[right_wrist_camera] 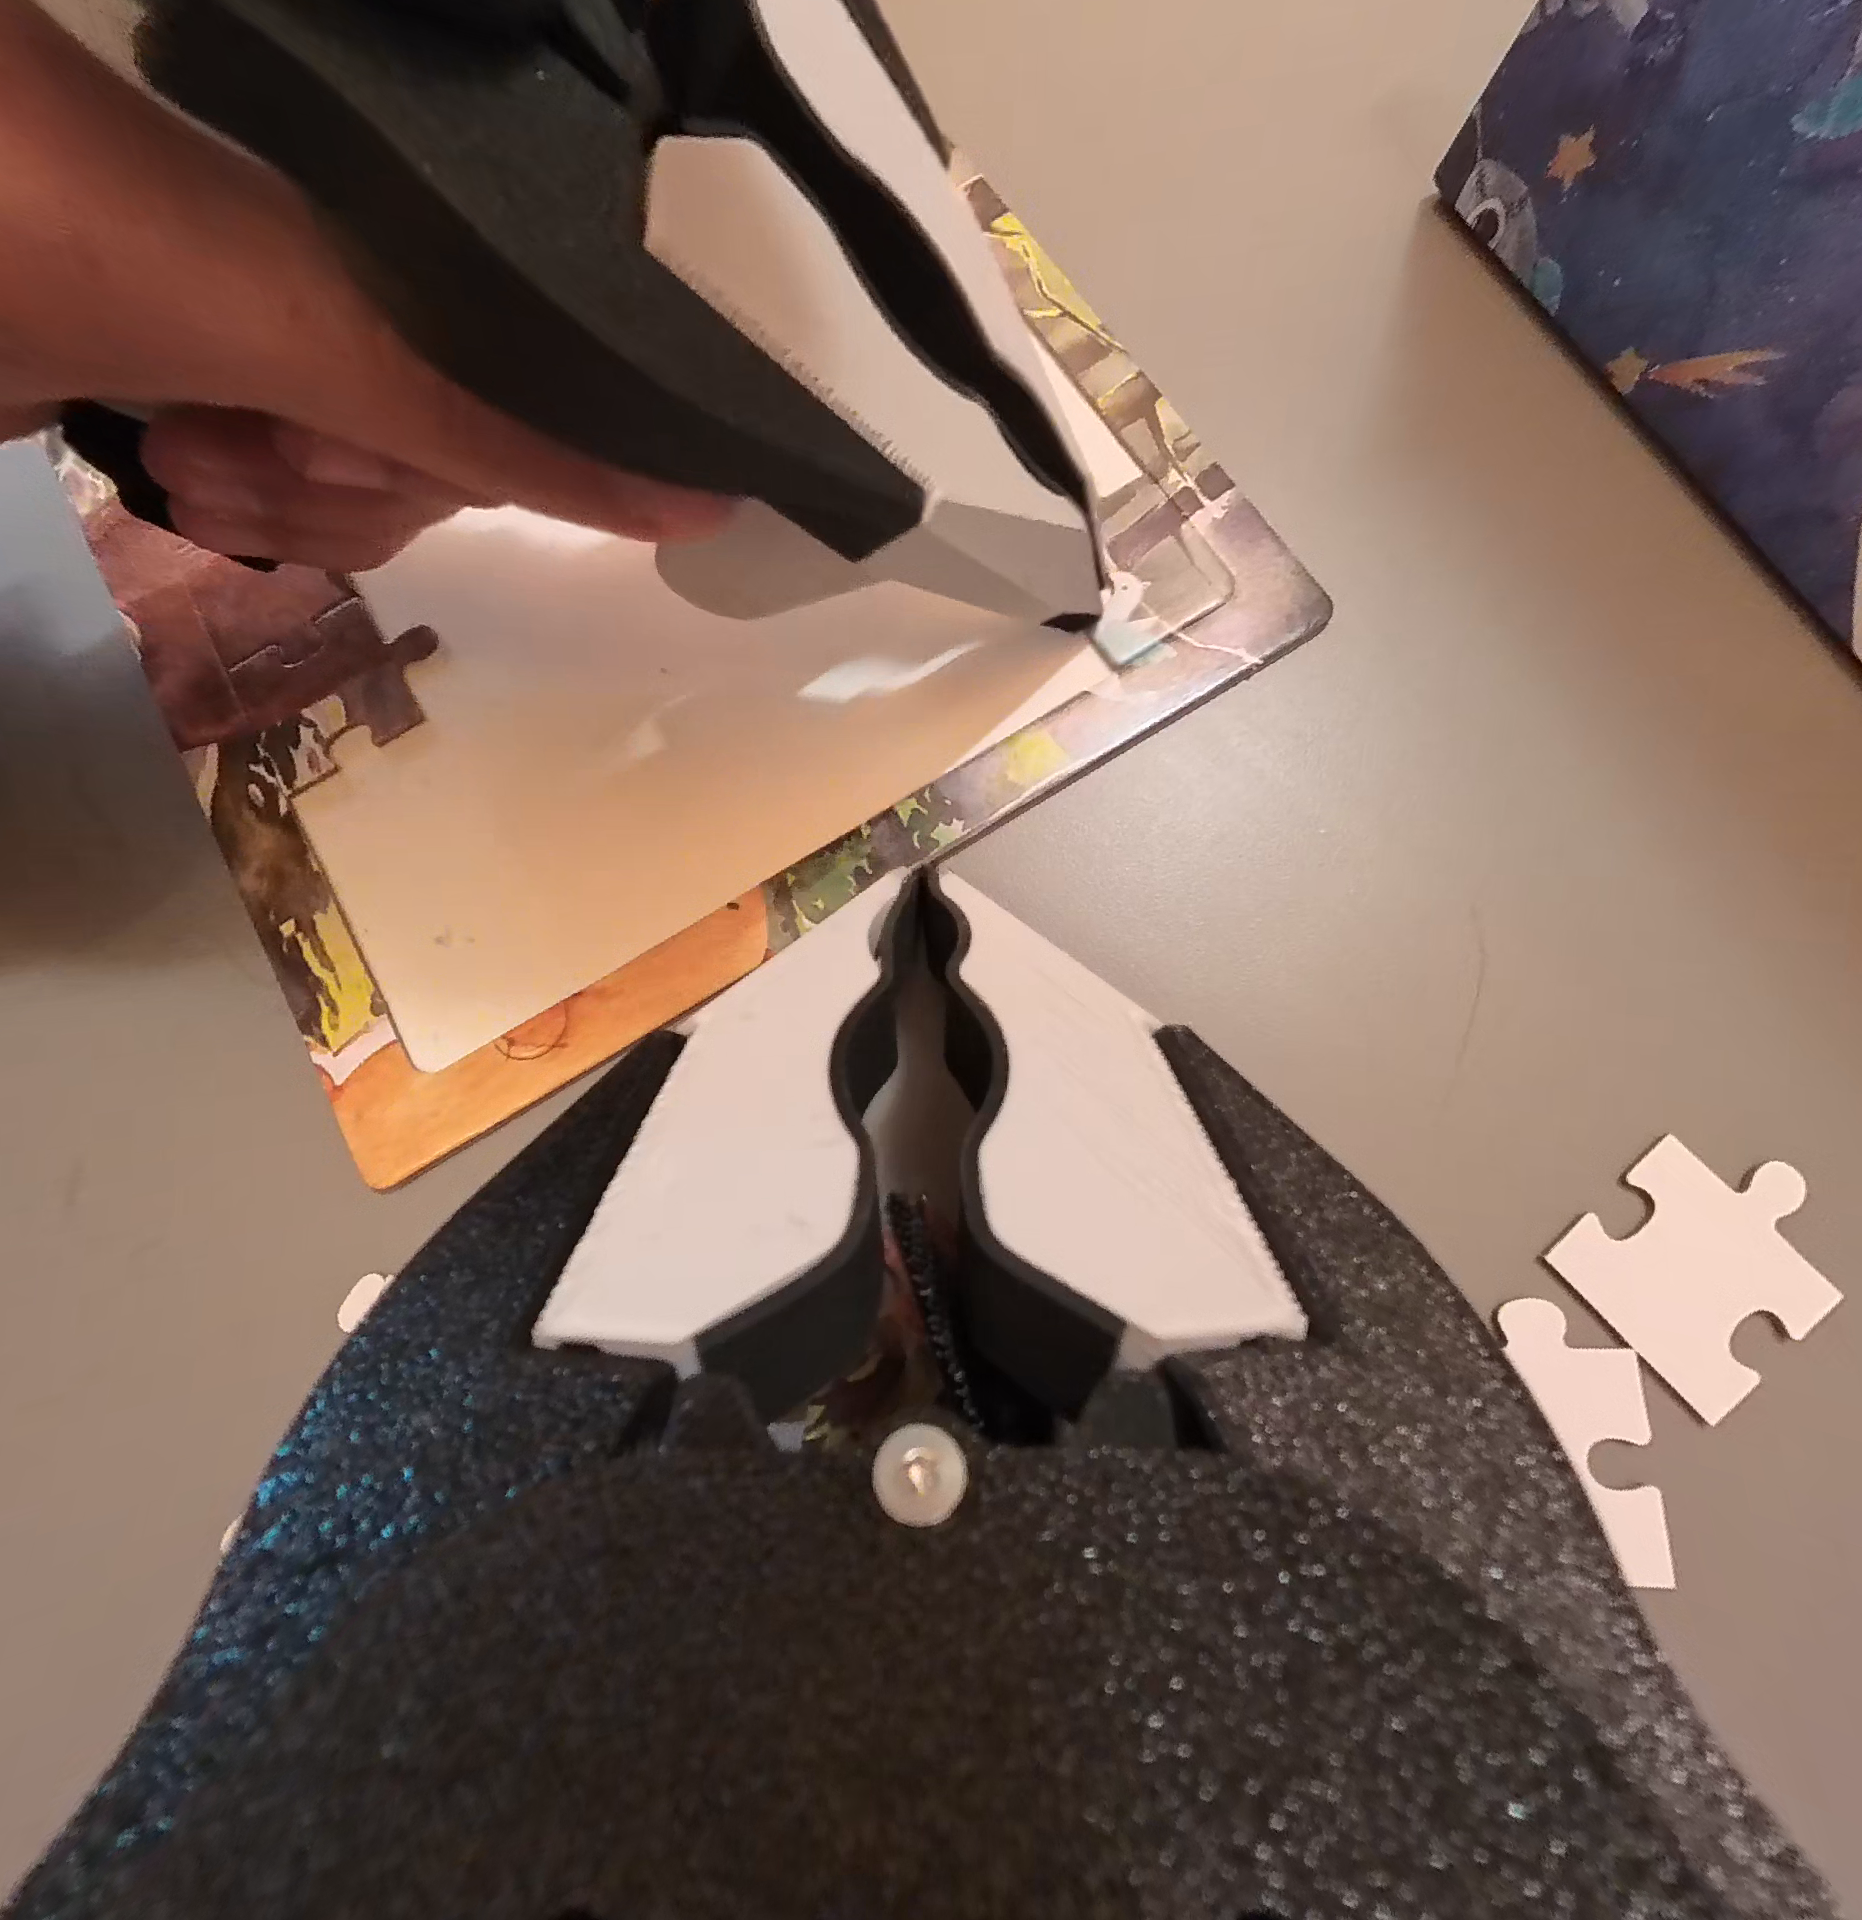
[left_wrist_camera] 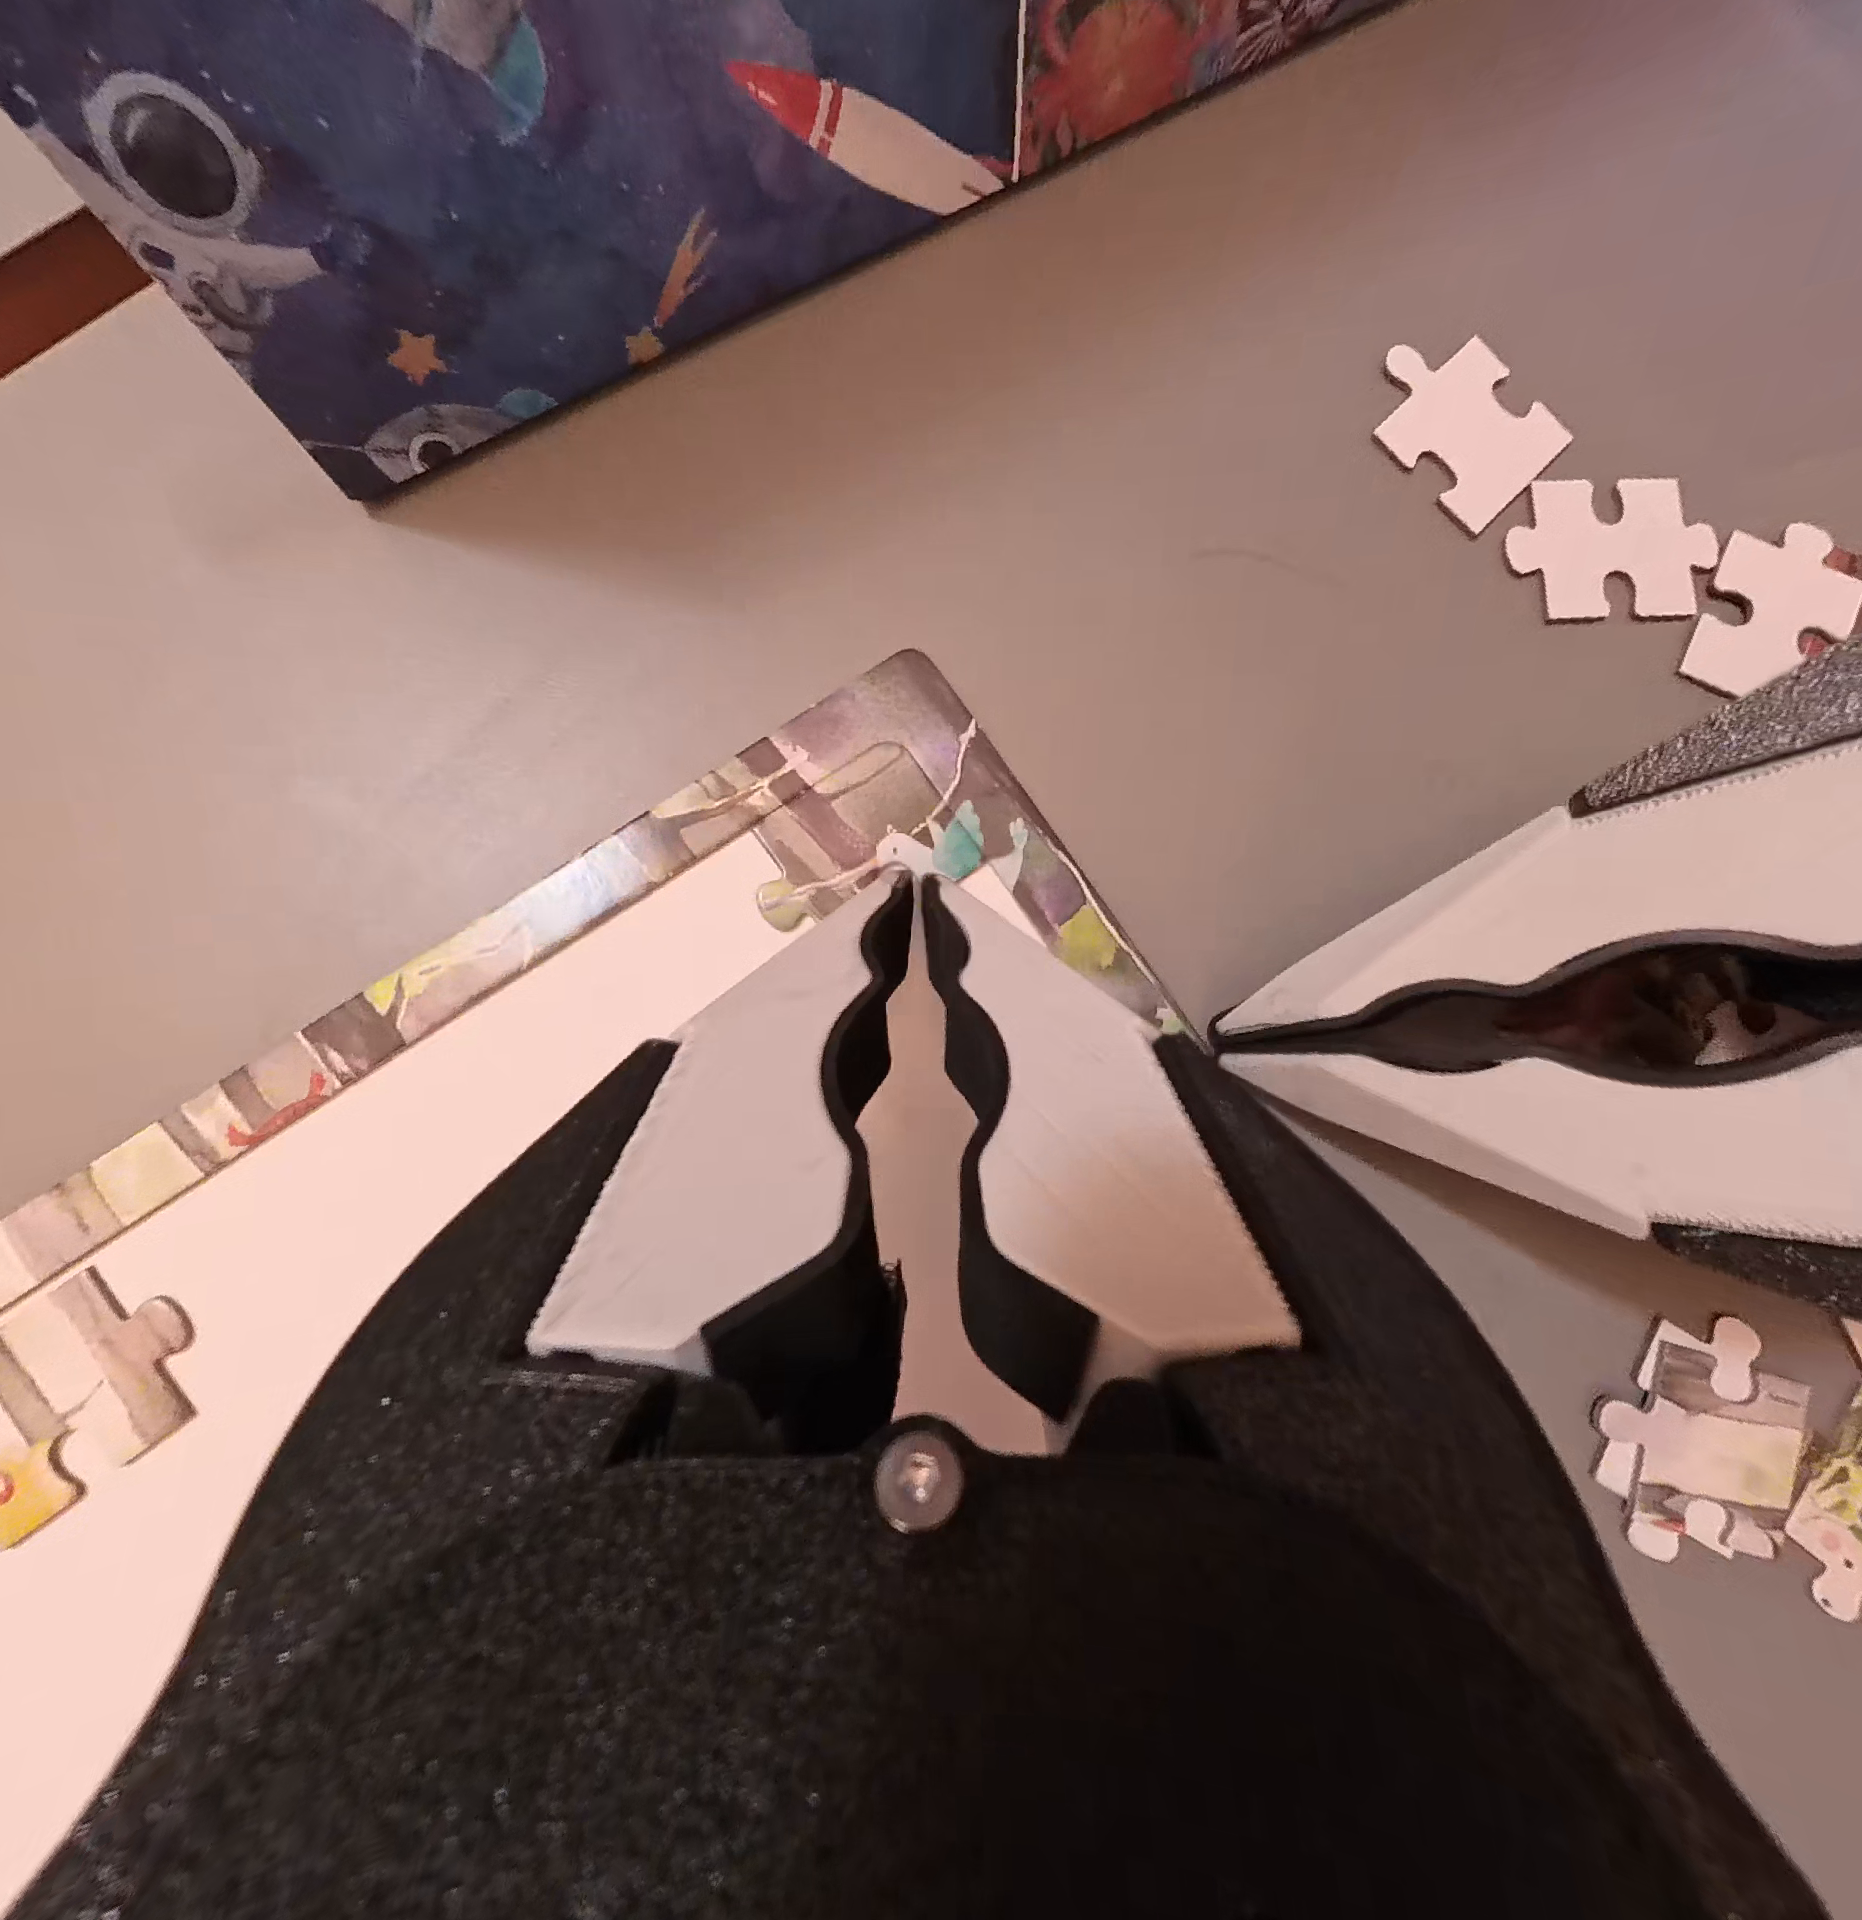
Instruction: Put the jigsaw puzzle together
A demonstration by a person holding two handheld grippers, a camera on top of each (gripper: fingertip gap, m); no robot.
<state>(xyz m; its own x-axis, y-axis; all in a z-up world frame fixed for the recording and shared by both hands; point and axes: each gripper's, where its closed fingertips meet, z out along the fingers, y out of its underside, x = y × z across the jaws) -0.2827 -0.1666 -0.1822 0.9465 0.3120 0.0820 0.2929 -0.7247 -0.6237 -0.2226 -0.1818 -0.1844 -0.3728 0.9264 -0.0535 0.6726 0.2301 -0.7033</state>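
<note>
Left gripper (left_wrist_camera: pixel 919 883) body fills the near field, fingers closed tip to tip, pressing down on a corner piece (left_wrist_camera: pixel 911 831) seated in the puzzle tray (left_wrist_camera: pixel 553 904); whether anything is pinched between the tips, cannot tell. Left of the fingers: bare white tray floor, with a fitted cluster (left_wrist_camera: pixel 65 1392) at the far-left edge of the frame. Ahead of the fingertips, across bare table, a space-themed box (left_wrist_camera: pixel 470 208). Right of the fingers: right gripper (left_wrist_camera: pixel 1218 1034), tips together against the tray's outer rim, seemingly bracing it and holding nothing. Beyond it, face-down white pieces (left_wrist_camera: pixel 1472 442); below it, face-up loose pieces (left_wrist_camera: pixel 1696 1444). Right wrist view confirms: right gripper (right_wrist_camera: pixel 922 883) clenched at the tray border (right_wrist_camera: pixel 1010 769), the person's hand (right_wrist_camera: pixel 283 343) on the left tool. Task barely begun, most of the tray empty. Risks: the glossy tray could slide if the brace slips off the thin rim; pressing off-centre may tip the corner piece out of its recess; face-down pieces need flipping, awkward for flat tips.
</note>
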